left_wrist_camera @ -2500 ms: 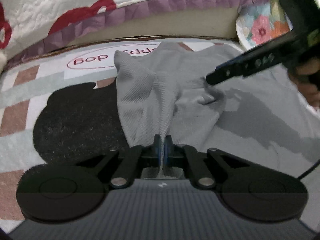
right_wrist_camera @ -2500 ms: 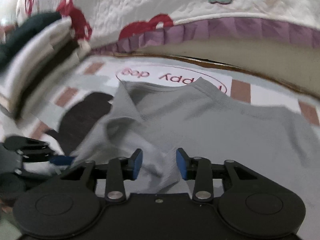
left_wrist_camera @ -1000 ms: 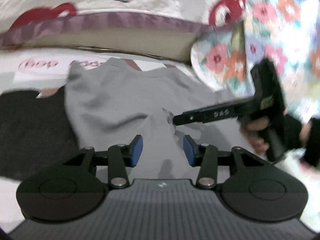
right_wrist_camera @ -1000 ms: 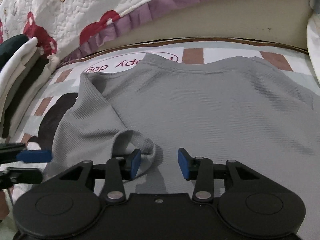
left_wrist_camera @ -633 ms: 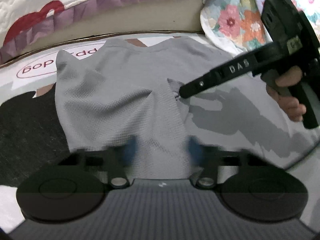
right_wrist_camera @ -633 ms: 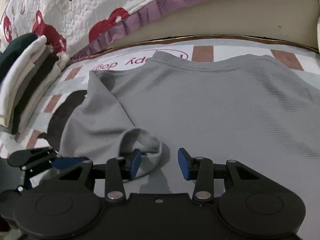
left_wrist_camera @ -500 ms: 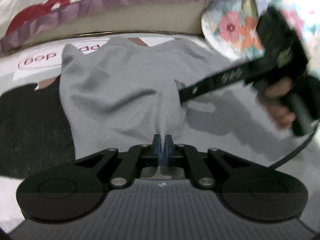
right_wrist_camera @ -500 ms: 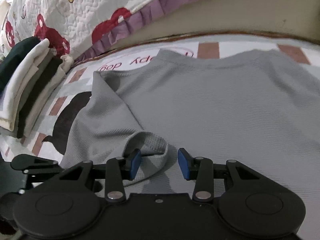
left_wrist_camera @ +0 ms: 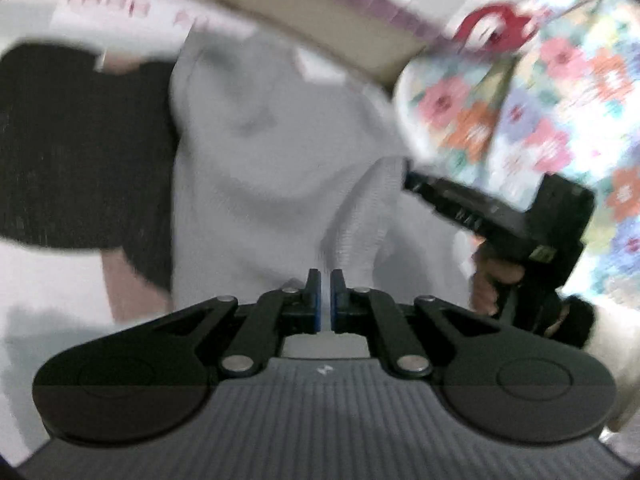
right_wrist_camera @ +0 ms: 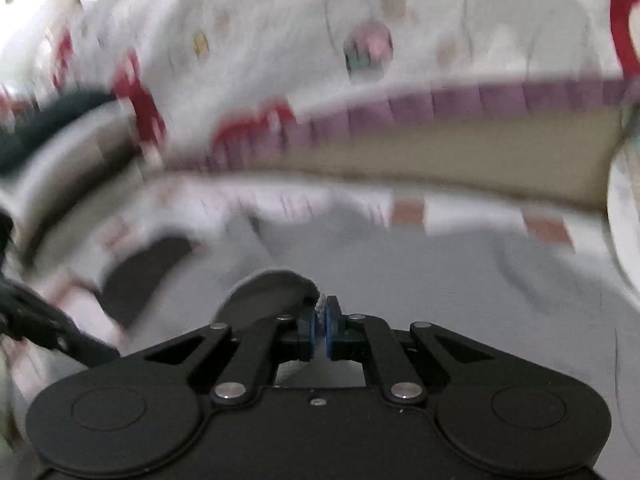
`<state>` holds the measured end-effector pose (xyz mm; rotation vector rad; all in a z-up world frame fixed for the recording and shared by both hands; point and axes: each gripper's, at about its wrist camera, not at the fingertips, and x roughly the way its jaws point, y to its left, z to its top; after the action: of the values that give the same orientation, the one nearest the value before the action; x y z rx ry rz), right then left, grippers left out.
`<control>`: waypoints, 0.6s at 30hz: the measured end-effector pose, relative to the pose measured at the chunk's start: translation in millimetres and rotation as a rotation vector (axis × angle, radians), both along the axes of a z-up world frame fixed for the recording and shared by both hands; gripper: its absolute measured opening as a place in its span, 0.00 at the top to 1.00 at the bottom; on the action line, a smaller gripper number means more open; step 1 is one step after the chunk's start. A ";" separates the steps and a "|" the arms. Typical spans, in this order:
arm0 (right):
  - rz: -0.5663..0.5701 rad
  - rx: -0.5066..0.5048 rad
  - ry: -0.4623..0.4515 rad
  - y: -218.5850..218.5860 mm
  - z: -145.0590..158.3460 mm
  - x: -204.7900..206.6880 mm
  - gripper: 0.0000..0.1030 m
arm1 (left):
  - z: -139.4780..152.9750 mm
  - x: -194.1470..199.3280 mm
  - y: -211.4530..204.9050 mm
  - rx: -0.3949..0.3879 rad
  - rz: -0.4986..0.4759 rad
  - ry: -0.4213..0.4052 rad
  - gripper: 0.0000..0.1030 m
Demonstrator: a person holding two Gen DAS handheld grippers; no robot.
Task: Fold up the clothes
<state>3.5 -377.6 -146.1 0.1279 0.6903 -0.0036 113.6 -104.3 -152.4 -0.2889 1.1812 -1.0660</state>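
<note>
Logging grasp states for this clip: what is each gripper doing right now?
Left gripper: jaws shut on the grey shirt.
Right gripper: jaws have just been closing, now shut on the shirt's sleeve cuff.

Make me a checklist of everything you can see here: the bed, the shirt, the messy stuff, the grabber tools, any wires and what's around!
Surface: patterned mat with pink squares, blurred by motion.
Job's things: grey shirt spread on the mat, one sleeve bunched and lifted.
Clutter: dark patch left of the shirt; stack of folded clothes at far left.
Grippers: left tool shut on the shirt's near edge. Right tool has just been closing, now shut on the sleeve cuff. A hand holds the right tool.
Cables: nothing seen.
Surroundings: white quilt with red shapes and purple trim; floral cushion at right.
</note>
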 end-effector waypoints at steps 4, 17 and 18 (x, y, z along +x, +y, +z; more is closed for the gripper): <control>-0.114 0.039 0.060 -12.9 -9.5 -6.2 0.93 | 4.2 -8.7 -7.5 0.050 -0.033 -0.049 0.94; -0.202 0.100 0.149 -45.8 -22.3 -4.6 0.80 | 26.3 8.2 17.0 0.126 0.160 -0.371 0.74; -0.209 0.115 0.140 -48.1 -22.5 -6.3 0.79 | 27.3 10.7 14.8 0.131 0.173 -0.400 0.66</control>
<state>-2.8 -425.7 -168.6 0.3121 0.8147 -0.1744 124.3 -89.6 -125.1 -0.0677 0.8445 -0.8428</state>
